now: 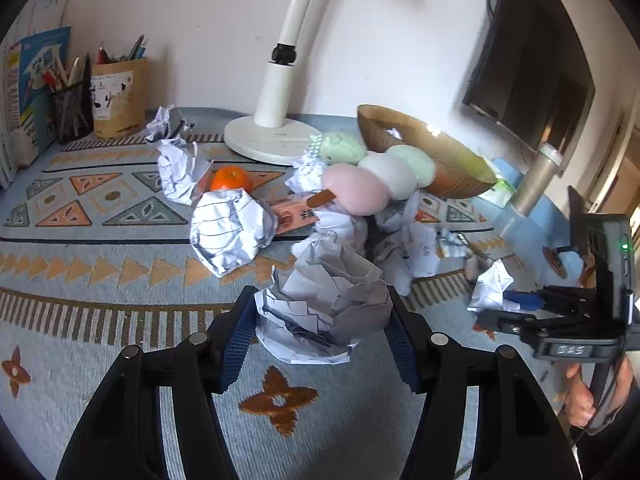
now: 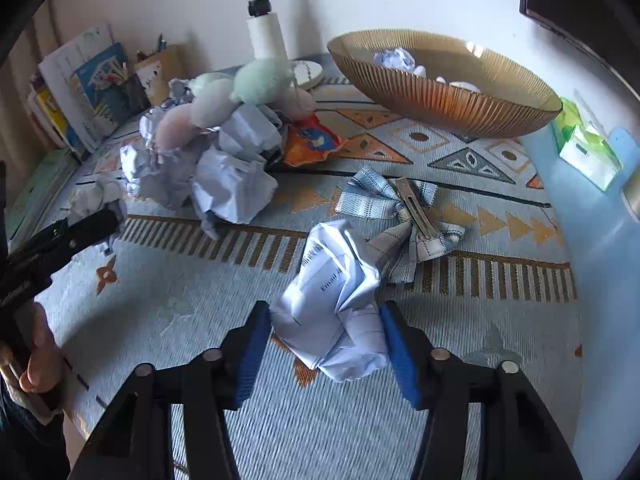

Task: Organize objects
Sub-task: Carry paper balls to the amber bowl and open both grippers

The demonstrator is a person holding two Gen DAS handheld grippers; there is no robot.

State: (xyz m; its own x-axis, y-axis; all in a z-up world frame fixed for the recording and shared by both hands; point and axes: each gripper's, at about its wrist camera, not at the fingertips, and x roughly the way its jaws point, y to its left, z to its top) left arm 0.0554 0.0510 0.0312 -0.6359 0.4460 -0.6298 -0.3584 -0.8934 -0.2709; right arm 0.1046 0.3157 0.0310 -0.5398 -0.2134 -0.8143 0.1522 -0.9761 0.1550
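Getting squeezed between the left gripper (image 1: 322, 336) pads is a crumpled paper ball (image 1: 326, 308), low over the patterned mat (image 1: 100, 280). Another paper wad (image 2: 336, 312) is clamped by the right gripper (image 2: 326, 346). Farther back, more wads are piled by the plush toy (image 1: 372, 180) and ribbed bowl (image 2: 440, 92).

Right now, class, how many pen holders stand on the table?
2: black mesh cup far left beside the books; tan holder just right of it; others could be hidden.
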